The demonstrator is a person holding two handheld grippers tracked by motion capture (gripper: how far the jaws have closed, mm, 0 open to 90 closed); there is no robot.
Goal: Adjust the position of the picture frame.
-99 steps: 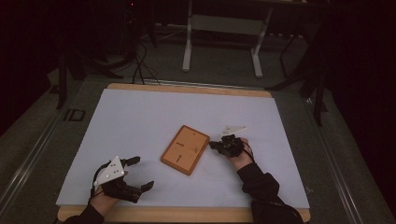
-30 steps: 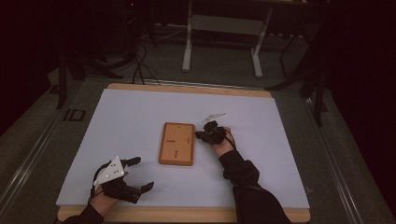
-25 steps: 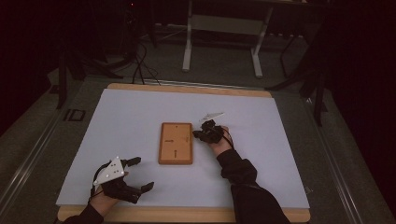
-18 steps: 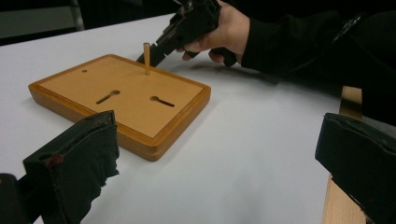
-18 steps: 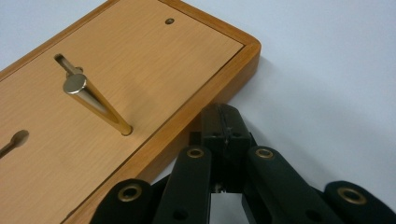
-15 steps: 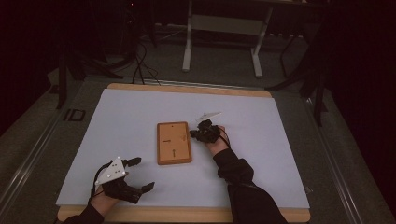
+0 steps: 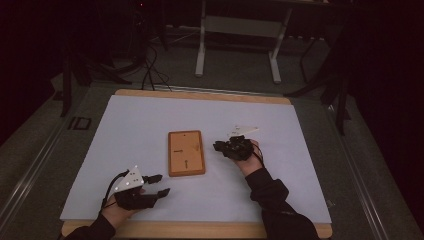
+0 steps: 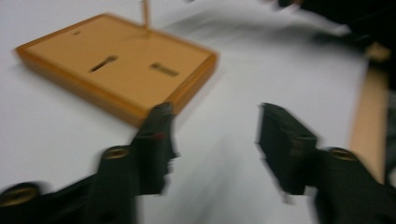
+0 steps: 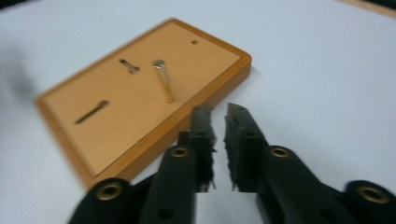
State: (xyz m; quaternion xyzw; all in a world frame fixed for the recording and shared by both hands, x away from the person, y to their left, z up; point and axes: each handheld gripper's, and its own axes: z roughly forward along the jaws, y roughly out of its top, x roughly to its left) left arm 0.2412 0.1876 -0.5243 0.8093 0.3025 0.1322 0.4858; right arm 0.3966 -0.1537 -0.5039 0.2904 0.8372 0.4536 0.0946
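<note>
Centrally, the wooden board [image 7: 186, 153] lies flat on the white table cover [image 7: 130, 130], bearing two slots, a small hole and one upright peg [image 9: 164, 84]; no lettering is legible. At 7 o'clock, the left gripper [image 7: 157, 185] rests with jaws spread. At 3 o'clock, the right gripper [image 7: 218, 146] sits just beside the board's edge, jaws nearly pressed together, empty.

Dark room, grey metal stand [image 7: 239, 30]
</note>
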